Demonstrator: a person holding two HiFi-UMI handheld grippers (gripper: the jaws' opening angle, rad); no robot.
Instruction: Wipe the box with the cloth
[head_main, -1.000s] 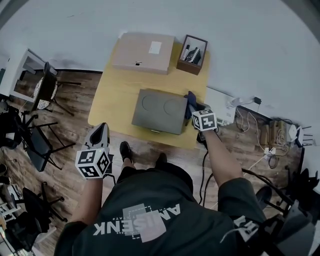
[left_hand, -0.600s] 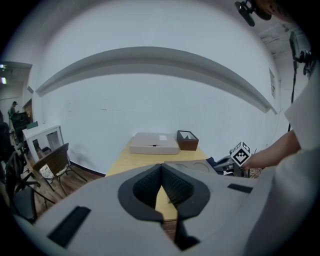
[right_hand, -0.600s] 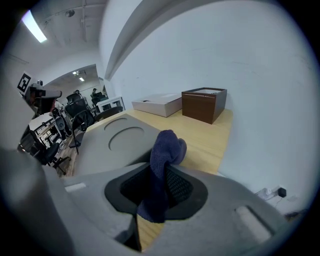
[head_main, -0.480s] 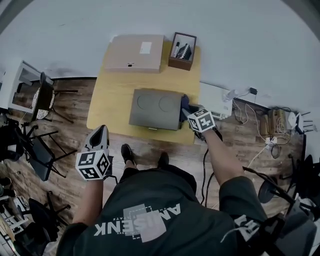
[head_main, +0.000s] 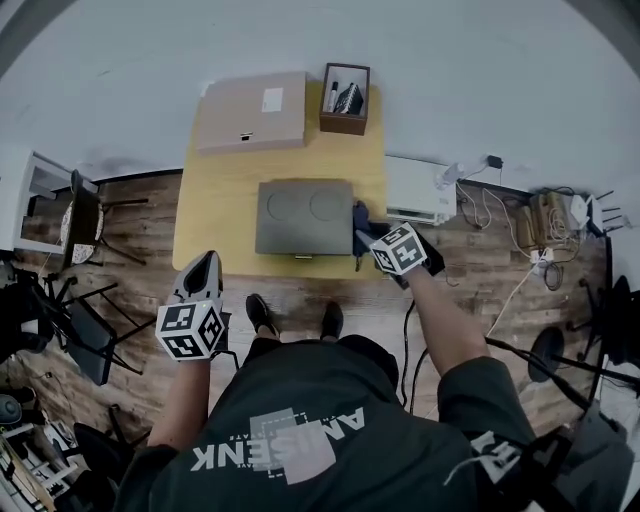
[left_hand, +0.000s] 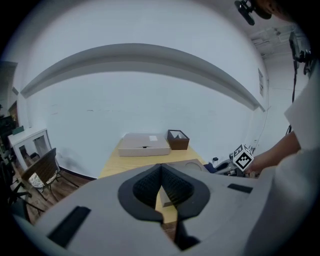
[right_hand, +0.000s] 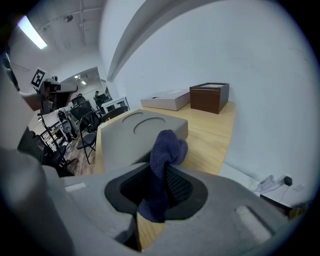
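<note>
A grey box (head_main: 305, 216) with two round recesses in its lid lies near the front edge of a yellow table (head_main: 215, 205). My right gripper (head_main: 372, 237) is shut on a dark blue cloth (head_main: 360, 222), which hangs against the box's right side near its front corner. In the right gripper view the cloth (right_hand: 167, 147) bunches up between the jaws of that gripper (right_hand: 159, 172), with the box (right_hand: 135, 132) just beyond. My left gripper (head_main: 203, 264) hovers over the floor off the table's front left, shut and empty (left_hand: 161, 167).
A flat cardboard box (head_main: 252, 111) and a small brown box (head_main: 345, 98) holding items sit at the table's far edge by the wall. A white unit (head_main: 420, 190) and cables (head_main: 500, 215) lie right of the table. Chairs (head_main: 85, 195) stand to the left.
My right gripper has drawn the cloth a little along the box's right side toward the front corner. The head view has shifted; the left gripper holds its place.
</note>
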